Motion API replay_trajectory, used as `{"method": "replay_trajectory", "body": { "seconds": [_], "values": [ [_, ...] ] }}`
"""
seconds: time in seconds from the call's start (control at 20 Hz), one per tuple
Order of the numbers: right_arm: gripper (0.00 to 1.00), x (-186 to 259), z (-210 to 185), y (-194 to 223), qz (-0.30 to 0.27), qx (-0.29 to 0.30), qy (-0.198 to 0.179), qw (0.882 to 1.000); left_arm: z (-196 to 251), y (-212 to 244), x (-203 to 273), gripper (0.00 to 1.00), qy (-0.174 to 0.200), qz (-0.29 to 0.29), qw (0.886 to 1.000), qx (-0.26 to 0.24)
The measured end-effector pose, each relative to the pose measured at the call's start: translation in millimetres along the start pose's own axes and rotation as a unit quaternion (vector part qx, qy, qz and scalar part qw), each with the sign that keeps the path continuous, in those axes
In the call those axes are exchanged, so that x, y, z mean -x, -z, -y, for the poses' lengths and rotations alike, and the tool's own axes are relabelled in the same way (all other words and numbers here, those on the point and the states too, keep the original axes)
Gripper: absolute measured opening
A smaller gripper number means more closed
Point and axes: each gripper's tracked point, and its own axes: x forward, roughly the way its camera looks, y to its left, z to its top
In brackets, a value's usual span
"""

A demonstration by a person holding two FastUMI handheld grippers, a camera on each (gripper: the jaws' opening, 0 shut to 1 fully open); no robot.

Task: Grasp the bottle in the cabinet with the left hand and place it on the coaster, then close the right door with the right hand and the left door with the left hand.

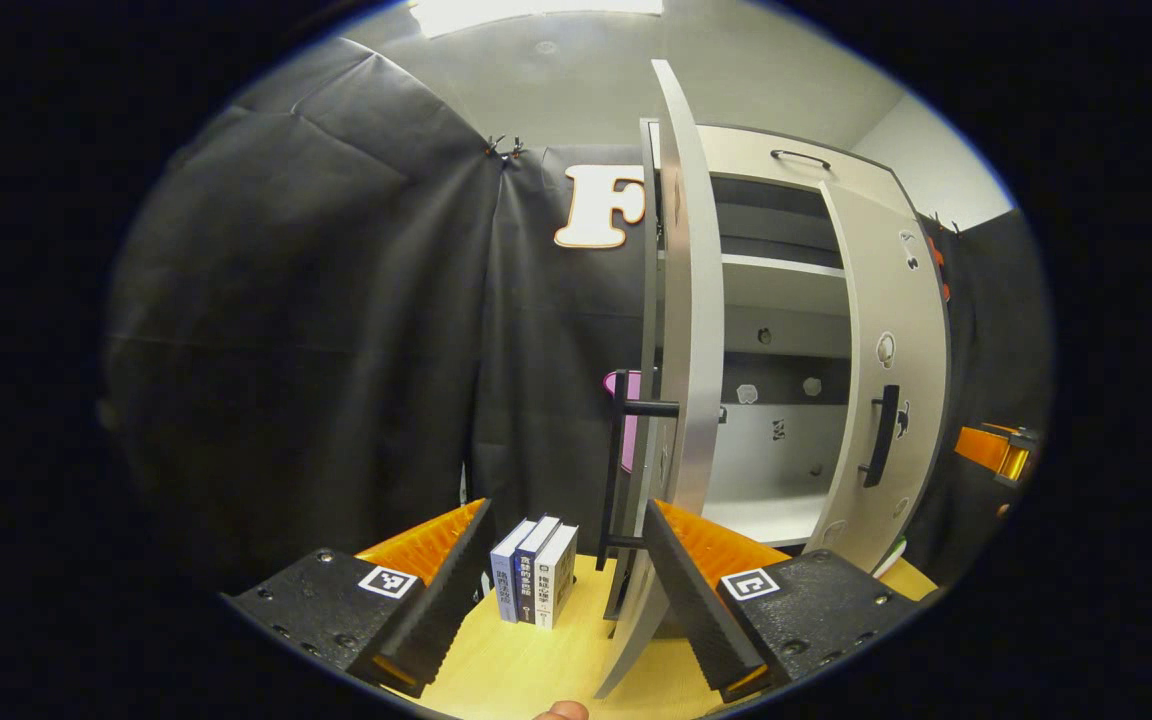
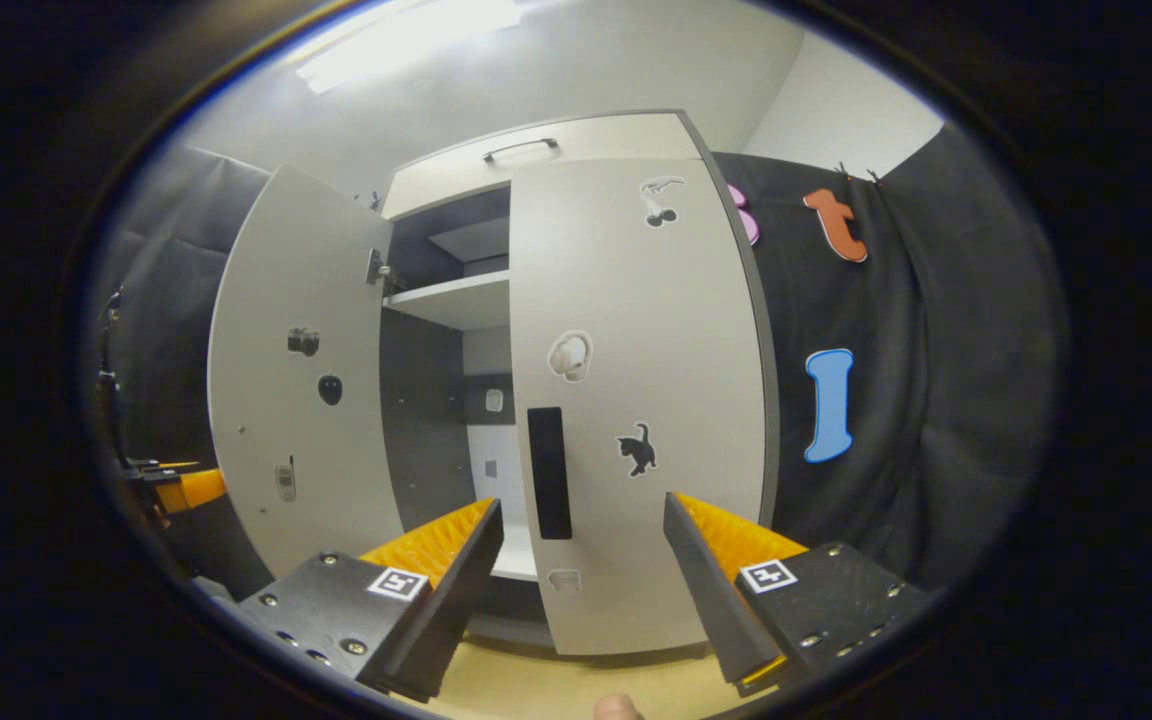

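— What are your fingers doing?

— My left gripper stands spread wide with nothing between the fingers. The left door is edge-on just ahead of my right-hand finger, swung well out from the cabinet, and its black handle juts toward the gap between my fingers. My right gripper is also spread and empty, pointed straight at the right door, which lies nearly flat against the cabinet front; its black handle sits just above the gap.

— How many of each thing do you count?

— Two doors, one handle on each, plus a third handle on the top panel. Three books stand upright together between my left fingers, farther off. On the right door I count four stickers, a cat among them. Inside I see one shelf.

— And the bottle?

— I cannot make it out. The lower compartment beyond the left door looks bare as far as I can see, and the coaster is not something I can pick out either.

— The surface, the room?

— A pale wooden table runs under both grippers. Black cloth hangs as walls around, with a white ceiling and a bright light panel above. The other gripper shows far to my left gripper's right.
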Motion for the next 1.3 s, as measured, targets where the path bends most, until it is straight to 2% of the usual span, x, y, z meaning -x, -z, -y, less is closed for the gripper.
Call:
{"method": "replay_trajectory", "body": {
  "seconds": [0.75,0.8,0.95,1.0,1.05,1.1,1.2,1.25,1.3],
  "values": [
    [0.98,12,13,-2,0.001,0.004,0.009,1.000,26,2,3,0.95,0.038,0.000,0.999,0.004],
    [0.93,13,14,-3,0.001,0.005,0.010,1.000,28,2,3,0.95,0.042,0.000,0.999,0.004],
    [0.93,14,18,-4,0.001,0.006,0.012,1.000,37,2,3,0.95,0.054,0.000,0.998,0.007],
    [0.98,14,20,-4,0.001,0.007,0.014,1.000,39,2,2,0.89,0.057,0.001,0.998,0.009],
    [0.98,15,21,-5,0.001,0.007,0.015,1.000,42,1,1,0.89,0.061,0.001,0.998,0.010],
    [0.98,15,22,-4,0.002,0.007,0.017,1.000,46,2,1,0.95,0.066,0.001,0.998,0.012],
    [0.98,16,25,-5,0.002,0.008,0.020,1.000,57,3,-1,0.95,0.077,0.000,0.997,0.014],
    [0.98,17,27,-6,0.003,0.009,0.022,1.000,62,3,-1,0.89,0.082,0.000,0.997,0.013],
    [0.98,18,29,-7,0.003,0.009,0.024,1.000,67,3,-2,0.89,0.088,0.000,0.996,0.011]
  ]
}}
